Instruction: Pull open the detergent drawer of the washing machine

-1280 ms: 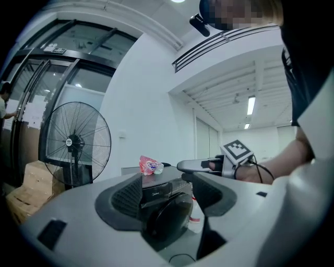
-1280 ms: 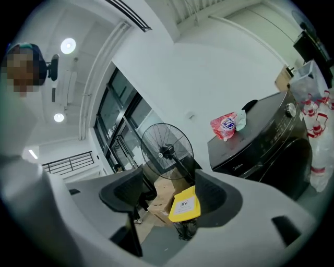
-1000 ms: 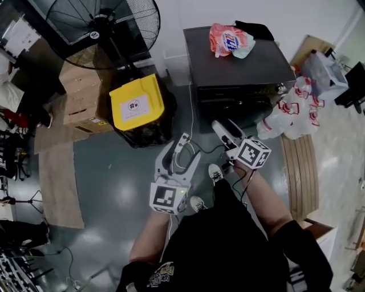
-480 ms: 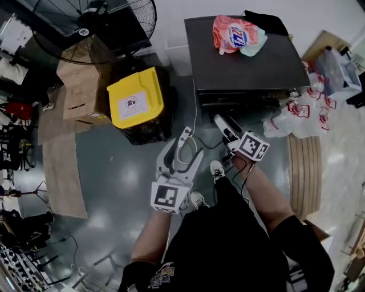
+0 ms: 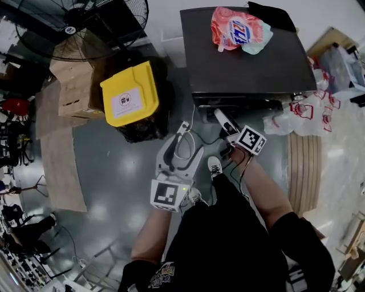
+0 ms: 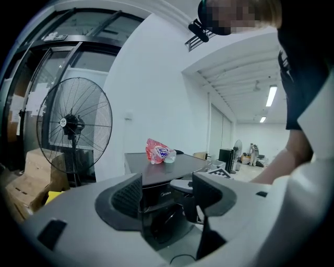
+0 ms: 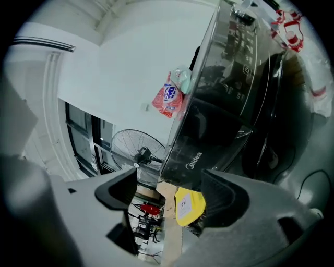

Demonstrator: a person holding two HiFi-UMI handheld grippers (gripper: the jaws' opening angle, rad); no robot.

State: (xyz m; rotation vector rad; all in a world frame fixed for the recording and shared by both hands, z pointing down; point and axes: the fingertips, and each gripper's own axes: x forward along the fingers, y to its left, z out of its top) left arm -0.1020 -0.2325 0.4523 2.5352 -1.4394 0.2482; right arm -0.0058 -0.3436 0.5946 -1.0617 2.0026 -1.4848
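The dark washing machine (image 5: 245,63) stands at the top of the head view, its control panel (image 5: 251,102) facing me. In the right gripper view the panel's left end, with the brand name on it (image 7: 194,159), lies just ahead; I cannot make out the drawer's edges. My right gripper (image 5: 221,117) (image 7: 169,201) points at that left end, a short way off, rolled on its side. Its jaws are opening with nothing between them. My left gripper (image 5: 188,137) (image 6: 167,194) hangs open and empty, lower left of the right one, farther from the machine.
A red detergent pouch (image 5: 238,27) and a black item (image 5: 274,14) lie on the machine's top. A yellow-lidded bin (image 5: 128,97) stands left of it, with cardboard boxes (image 5: 71,94) and a big floor fan (image 5: 80,25) beyond. Plastic bags (image 5: 305,114) crowd the right side.
Both grippers have moved forward toward the washing machine; the right one has rolled and come close to the panel's left end. The right jaws stand a little wider.
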